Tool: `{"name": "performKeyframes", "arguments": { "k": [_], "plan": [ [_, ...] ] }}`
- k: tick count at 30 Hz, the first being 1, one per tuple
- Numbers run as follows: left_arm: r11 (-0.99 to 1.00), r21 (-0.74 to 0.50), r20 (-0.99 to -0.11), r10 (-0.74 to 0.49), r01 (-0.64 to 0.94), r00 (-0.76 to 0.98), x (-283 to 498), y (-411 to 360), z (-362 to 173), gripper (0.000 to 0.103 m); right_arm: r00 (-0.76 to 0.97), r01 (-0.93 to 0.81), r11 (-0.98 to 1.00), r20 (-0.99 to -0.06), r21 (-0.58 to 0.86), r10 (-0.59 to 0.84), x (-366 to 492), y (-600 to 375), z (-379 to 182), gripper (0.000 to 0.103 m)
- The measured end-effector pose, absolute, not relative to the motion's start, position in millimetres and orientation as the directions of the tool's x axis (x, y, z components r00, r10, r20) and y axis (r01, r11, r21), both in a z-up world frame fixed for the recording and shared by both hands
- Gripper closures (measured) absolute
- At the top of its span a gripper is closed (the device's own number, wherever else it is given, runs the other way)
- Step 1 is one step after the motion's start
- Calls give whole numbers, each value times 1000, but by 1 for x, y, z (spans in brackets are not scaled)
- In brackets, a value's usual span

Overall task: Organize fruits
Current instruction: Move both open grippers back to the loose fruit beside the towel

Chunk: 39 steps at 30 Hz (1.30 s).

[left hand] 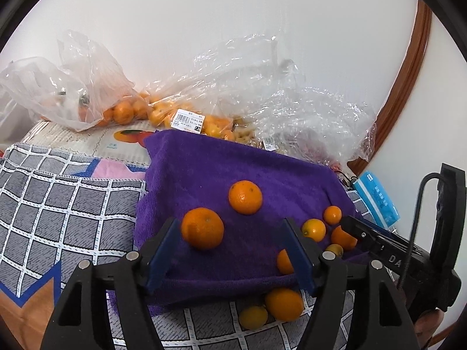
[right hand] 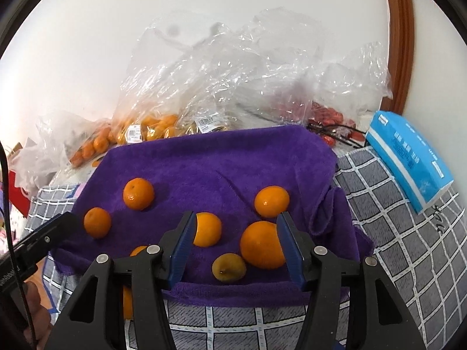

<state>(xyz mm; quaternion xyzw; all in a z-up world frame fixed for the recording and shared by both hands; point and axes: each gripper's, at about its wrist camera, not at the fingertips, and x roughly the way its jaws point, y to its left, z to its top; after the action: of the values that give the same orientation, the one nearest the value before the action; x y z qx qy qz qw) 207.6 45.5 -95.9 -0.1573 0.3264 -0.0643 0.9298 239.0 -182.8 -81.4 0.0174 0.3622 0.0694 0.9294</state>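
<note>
Round, smooth-skinned oranges (right hand: 138,194) lay scattered on a purple towel (right hand: 219,157), a thick, fuzzy terry cloth spread with one rumpled corner. A small, duller yellow fruit (right hand: 229,267) sat near the towel's front edge, just beside the largest orange (right hand: 261,245). Two more fruits (left hand: 284,304) rested off the towel, just past its front hem, on a grey quilted cloth (right hand: 402,250) with a white grid pattern.

The left gripper (left hand: 230,258) stood open over the towel's front; an orange (left hand: 202,228) lay just beside its left blue ribbed pad, with no squeeze visible. The right gripper (right hand: 236,248) was also open, its blue pads flanking the largest orange and another orange (right hand: 207,229) without clamping either. Both grippers had black, angular plastic arms with silver pins.

Behind the towel, crinkled clear plastic bags (right hand: 221,70) were heaped against a white wall; some held more oranges and carried white barcode labels (left hand: 187,120). A bag with red fruit (right hand: 329,118) lay behind the towel's right corner. Right of the towel sat a soft blue tissue pack (right hand: 408,157). A curved brown wooden frame (right hand: 400,38) rose behind that.
</note>
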Motion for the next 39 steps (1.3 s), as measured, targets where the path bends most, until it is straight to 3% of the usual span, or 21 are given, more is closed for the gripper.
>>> {"name": "performKeyframes", "arguments": {
  "k": [5,12,17,27,39],
  "plan": [
    [954,-300,-571,-170,-11,803,201,45,-88,34,736,-167,980,-648,107,196,230,-177,-74,46],
    [954,-300,-579,-187,6,793,199,45,-81,35,759,-203,976,-618,77,206,214,-166,-62,51],
    [954,-300,-535,-188,23,824,187,45,-64,35,759,-201,977,-620,70,201,198,-162,-50,52],
    [952,-307,-597,-176,-20,783,158,66,-56,34,785,-225,972,-580,60,218,156,-151,-25,52],
    [962,-246,-681,-86,-118,727,120,103,-101,35,729,-270,961,-639,60,244,133,-124,-67,52]
  ]
}}
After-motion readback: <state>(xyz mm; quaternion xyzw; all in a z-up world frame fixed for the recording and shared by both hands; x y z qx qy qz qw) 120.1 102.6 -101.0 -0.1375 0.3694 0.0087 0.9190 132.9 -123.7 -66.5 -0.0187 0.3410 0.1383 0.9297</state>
